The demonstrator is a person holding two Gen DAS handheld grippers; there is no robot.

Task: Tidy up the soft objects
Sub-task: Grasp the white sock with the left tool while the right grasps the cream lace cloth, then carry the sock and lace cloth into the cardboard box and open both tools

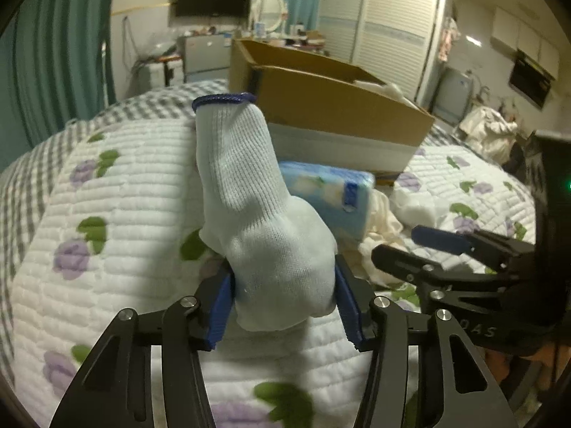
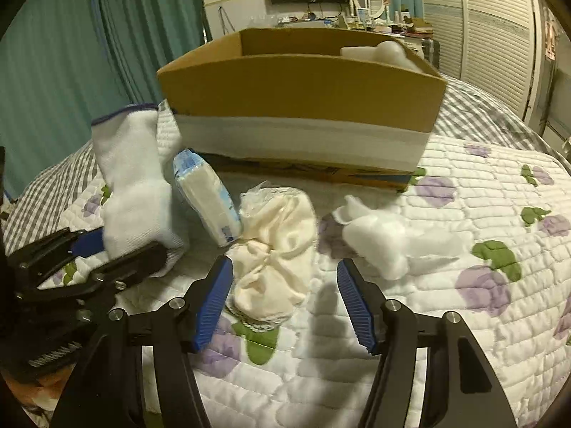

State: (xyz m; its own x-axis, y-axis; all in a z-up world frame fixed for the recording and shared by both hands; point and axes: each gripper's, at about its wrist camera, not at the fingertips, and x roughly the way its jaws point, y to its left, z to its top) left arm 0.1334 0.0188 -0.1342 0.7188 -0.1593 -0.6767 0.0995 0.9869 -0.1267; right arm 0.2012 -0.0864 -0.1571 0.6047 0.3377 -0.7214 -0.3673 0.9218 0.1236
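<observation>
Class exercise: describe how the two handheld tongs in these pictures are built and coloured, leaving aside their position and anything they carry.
Both the left tongs and the right tongs have black linkage arms with cut-out slots, joined by round silver pivot pins. Each finger ends in a blue ribbed pad. Pale lettering marks the right tongs' body in the left wrist view. No sleeves show clearly.

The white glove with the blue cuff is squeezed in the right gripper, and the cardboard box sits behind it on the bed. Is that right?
Not quite. The left gripper squeezes the white glove, as the left wrist view shows. The right gripper is open over a cream cloth. The cardboard box does sit behind it on the bed.
</observation>
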